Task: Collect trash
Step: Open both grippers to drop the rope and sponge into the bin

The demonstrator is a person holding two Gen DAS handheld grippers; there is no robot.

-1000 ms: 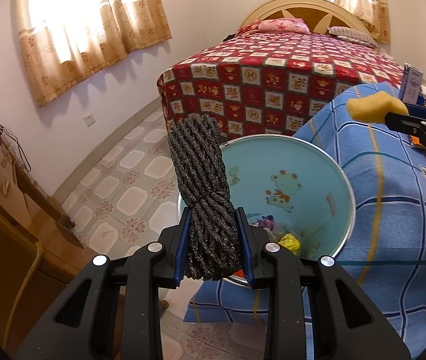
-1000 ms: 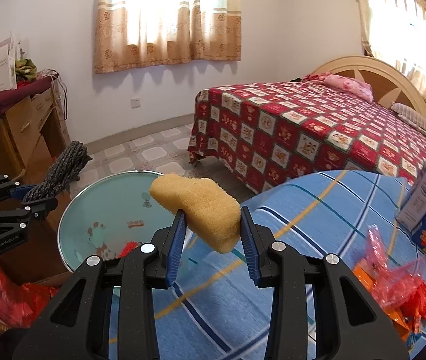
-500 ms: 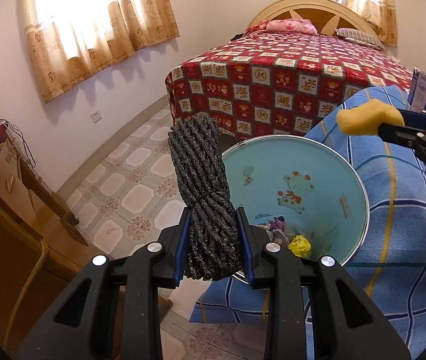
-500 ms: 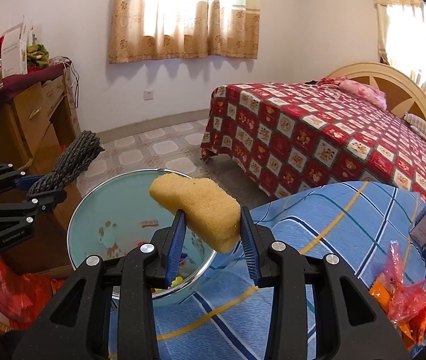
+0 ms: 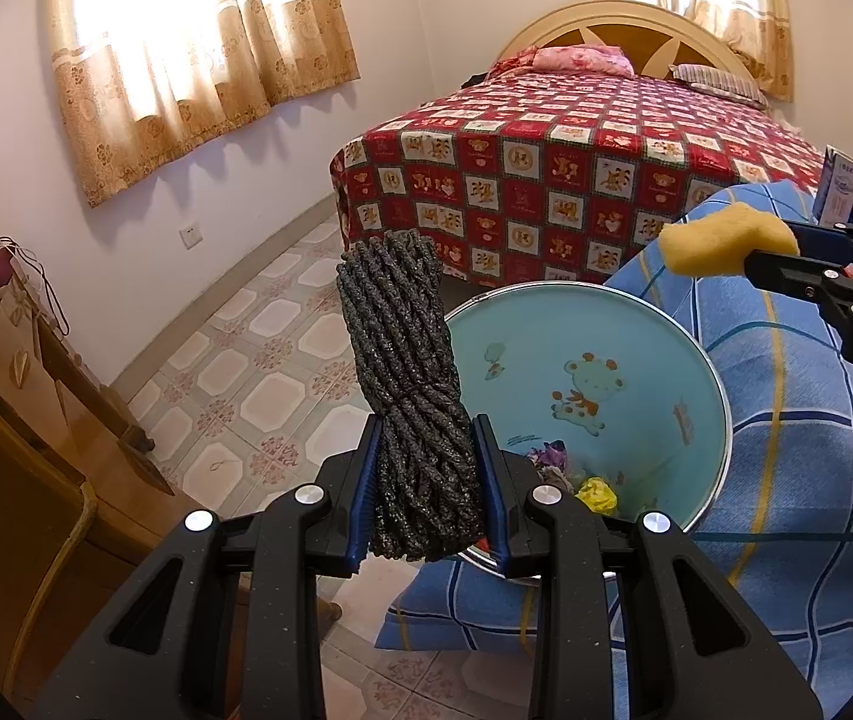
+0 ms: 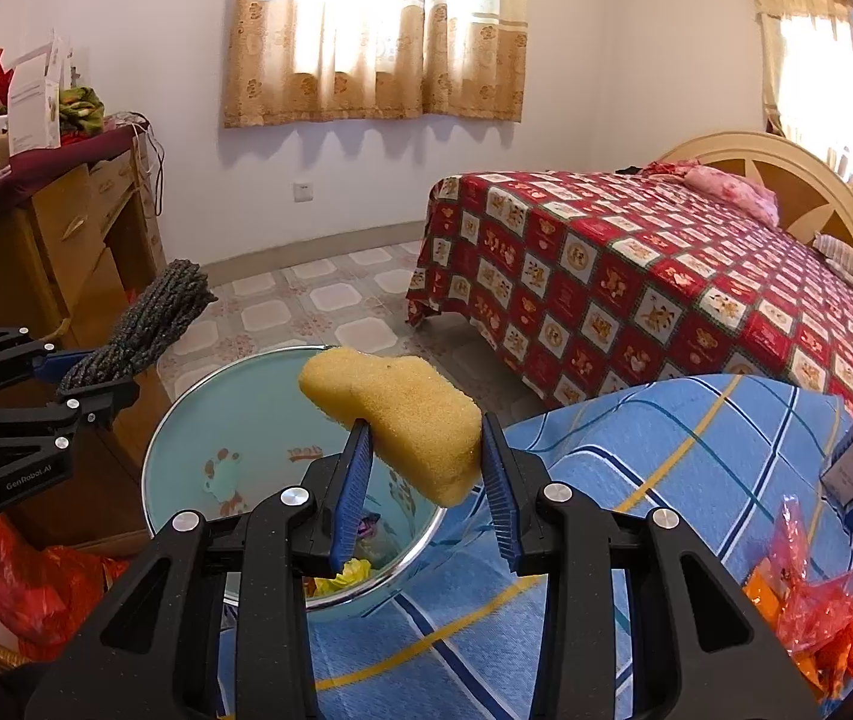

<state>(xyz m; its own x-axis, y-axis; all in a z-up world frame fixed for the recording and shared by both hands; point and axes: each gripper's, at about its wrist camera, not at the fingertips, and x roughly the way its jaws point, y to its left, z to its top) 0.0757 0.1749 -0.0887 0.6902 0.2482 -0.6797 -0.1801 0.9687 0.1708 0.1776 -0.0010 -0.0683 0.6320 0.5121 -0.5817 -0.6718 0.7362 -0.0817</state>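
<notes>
Two pieces of trash held over the bin, not yet dropped.

The left gripper (image 5: pixel 429 492) has its jaws clamped on a dark grey rope bundle (image 5: pixel 408 396); the right gripper (image 6: pixel 426 492) pinches a porous yellow sponge (image 6: pixel 396 414). Both hang above the turquoise bin (image 5: pixel 636 330) at the table's edge, scraps already inside. Red wrappers (image 6: pixel 816 600) remain on the table.

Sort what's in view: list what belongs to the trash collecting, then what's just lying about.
Part of the job:
- grey rope bundle, clamped in the left gripper
- yellow sponge, clamped in the right gripper
- blue basin holding scraps
- red wrappers on the blue cloth

Just lying about:
- bed
- wooden dresser
- curtains
</notes>
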